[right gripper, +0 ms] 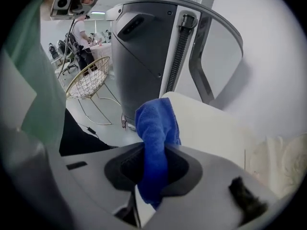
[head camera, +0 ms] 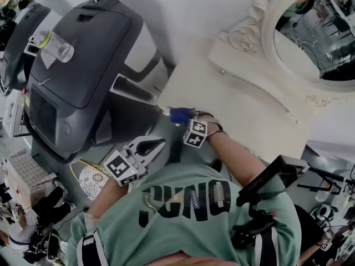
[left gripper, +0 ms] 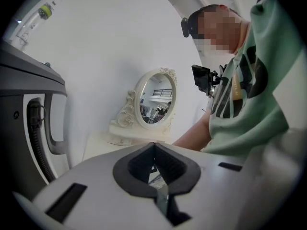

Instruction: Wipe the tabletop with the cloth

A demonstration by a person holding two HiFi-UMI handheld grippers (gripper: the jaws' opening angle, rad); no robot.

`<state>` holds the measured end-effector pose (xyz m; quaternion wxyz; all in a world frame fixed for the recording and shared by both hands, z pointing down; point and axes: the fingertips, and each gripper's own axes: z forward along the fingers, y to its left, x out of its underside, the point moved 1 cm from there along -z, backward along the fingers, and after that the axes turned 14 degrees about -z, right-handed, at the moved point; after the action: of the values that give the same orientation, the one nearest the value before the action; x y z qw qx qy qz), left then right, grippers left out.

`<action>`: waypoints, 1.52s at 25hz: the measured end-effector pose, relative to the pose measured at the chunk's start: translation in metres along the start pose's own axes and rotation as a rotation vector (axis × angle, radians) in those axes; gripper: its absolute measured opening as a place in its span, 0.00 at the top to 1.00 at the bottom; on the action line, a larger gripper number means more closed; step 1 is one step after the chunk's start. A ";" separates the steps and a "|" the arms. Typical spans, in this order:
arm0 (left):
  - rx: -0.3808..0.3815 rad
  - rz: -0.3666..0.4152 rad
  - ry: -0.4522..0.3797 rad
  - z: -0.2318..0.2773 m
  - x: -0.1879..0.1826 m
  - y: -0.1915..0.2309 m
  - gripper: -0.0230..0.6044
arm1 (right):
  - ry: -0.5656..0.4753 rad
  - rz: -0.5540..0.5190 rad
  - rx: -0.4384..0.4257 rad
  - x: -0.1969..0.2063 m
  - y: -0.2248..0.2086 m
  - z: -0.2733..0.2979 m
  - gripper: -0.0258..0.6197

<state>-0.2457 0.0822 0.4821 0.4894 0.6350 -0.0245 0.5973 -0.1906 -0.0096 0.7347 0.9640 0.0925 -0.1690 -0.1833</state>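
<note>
A blue cloth (head camera: 180,114) (right gripper: 156,123) sticks out from between the jaws of my right gripper (head camera: 187,119) (right gripper: 154,150), which is shut on it. The cloth hangs at the near left corner of the cream tabletop (head camera: 238,104) (right gripper: 211,128); contact with the surface cannot be told. My left gripper (head camera: 151,146) (left gripper: 154,145) is held lower and to the left, off the table, beside the person's green shirt. Its jaws meet at the tips with nothing between them. It points toward the tabletop (left gripper: 103,140).
An oval mirror in an ornate white frame (head camera: 310,32) (left gripper: 156,99) stands at the back of the table against the wall. A large grey machine (head camera: 83,65) (right gripper: 153,47) stands just left of the table. A wire stool (head camera: 91,179) is on the floor.
</note>
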 end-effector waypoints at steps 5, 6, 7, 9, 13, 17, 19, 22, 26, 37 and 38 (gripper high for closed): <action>0.074 0.016 0.028 0.041 0.003 -0.020 0.95 | 0.076 0.018 0.020 0.060 0.015 -0.024 0.84; 0.089 0.026 0.035 0.053 0.004 -0.028 0.95 | 0.089 0.027 0.026 0.079 0.022 -0.032 0.84; 0.103 0.037 0.044 0.066 0.006 -0.038 0.95 | 0.102 0.038 0.032 0.101 0.031 -0.040 0.84; 0.129 0.054 0.065 0.097 0.015 -0.062 0.95 | 0.129 0.067 0.042 0.151 0.054 -0.059 0.84; 0.177 0.075 0.103 0.172 0.046 -0.135 0.95 | 0.180 0.144 0.065 0.266 0.114 -0.108 0.84; 0.246 0.091 0.129 0.247 0.074 -0.217 0.95 | 0.243 0.255 0.079 0.391 0.188 -0.165 0.84; 0.276 0.117 0.151 0.278 0.085 -0.255 0.95 | 0.290 0.309 0.076 0.452 0.227 -0.193 0.84; 0.312 0.152 0.181 0.310 0.094 -0.299 0.95 | 0.365 0.377 0.071 0.527 0.277 -0.227 0.84; 0.349 0.187 0.201 0.338 0.094 -0.330 0.95 | 0.439 0.458 0.065 0.588 0.320 -0.254 0.84; 0.392 0.211 0.171 0.340 0.042 -0.270 0.95 | 0.245 1.042 0.193 0.601 0.273 -0.277 0.84; 0.400 0.209 0.172 0.340 0.032 -0.259 0.95 | 0.228 1.145 0.239 0.606 0.262 -0.287 0.84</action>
<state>0.1727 0.0135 0.4195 0.2895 0.6599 0.0705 0.6897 0.5275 0.0308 0.7087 0.9044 0.1138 -0.1070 0.3969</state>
